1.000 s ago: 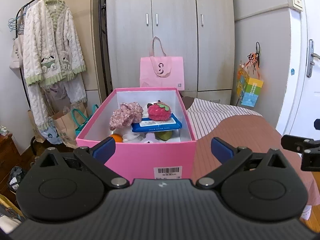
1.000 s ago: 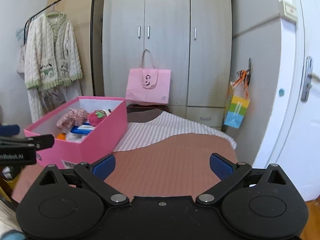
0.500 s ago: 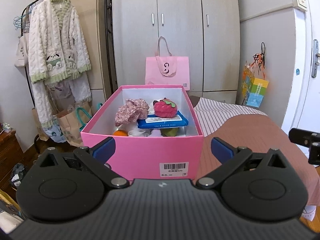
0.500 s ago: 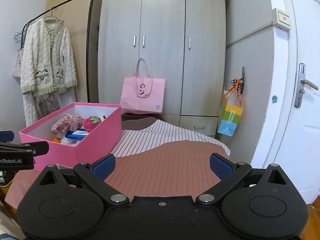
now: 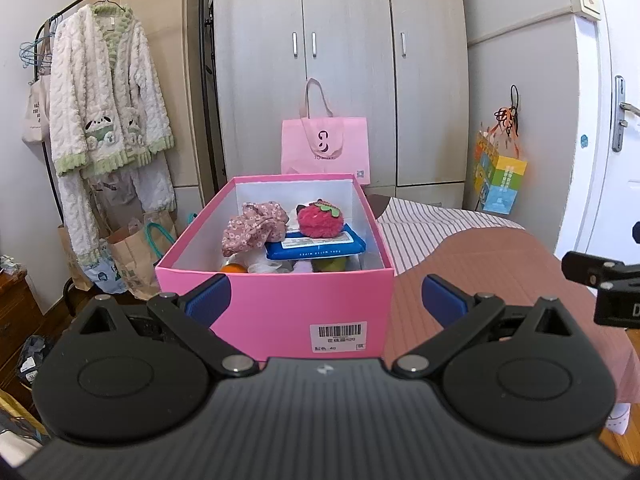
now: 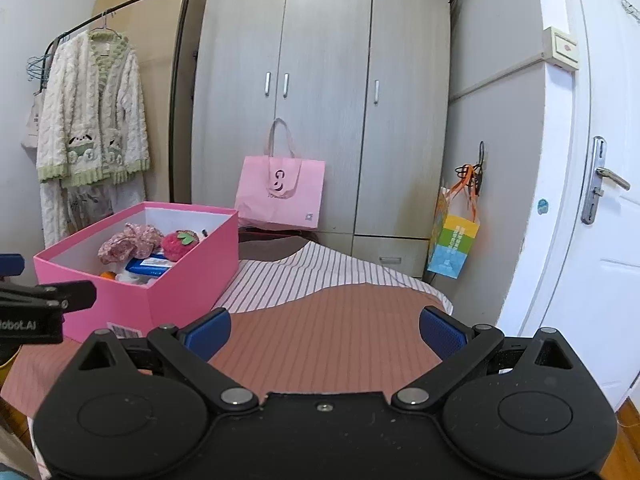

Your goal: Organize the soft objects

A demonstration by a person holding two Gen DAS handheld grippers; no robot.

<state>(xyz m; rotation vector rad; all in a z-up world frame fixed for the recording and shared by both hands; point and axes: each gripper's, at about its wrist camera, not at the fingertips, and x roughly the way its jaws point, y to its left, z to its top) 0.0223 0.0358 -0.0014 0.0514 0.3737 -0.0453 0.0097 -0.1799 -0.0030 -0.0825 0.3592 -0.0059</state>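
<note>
- Well, my left hand-held gripper [image 5: 325, 300] is spread wide with nothing in it. Its blue pads [image 5: 208, 300] sit in front of the near wall of the pink box [image 5: 280, 312].
- My right hand-held gripper [image 6: 325, 332] is spread wide too, and it holds nothing. It hangs over the brown striped cover [image 6: 332, 344] of the bed.
- The pink box stands on the bed, to the left of my right hand-held gripper. A white sticker with black bars [image 5: 338, 334] is on its near wall.
- Inside the box is a flowery cloth scrunchie [image 5: 256, 230]. Just beside it is a fuzzy red strawberry toy [image 5: 320, 220].
- The strawberry toy rests on a blue pack of wipes [image 5: 316, 246].
- Down near the front of the box I see a little orange thing [image 5: 233, 268] and some white things. I cannot tell what they are.
- A pink bag [image 6: 280, 194] leans on the grey wardrobe [image 6: 320, 80] behind the bed.
- A fluffy white and green robe [image 5: 104, 100] hangs on a rack at the left.
- A bright bag [image 6: 454, 240] hangs from a hook at the right, near the white door [image 6: 600, 240].
</note>
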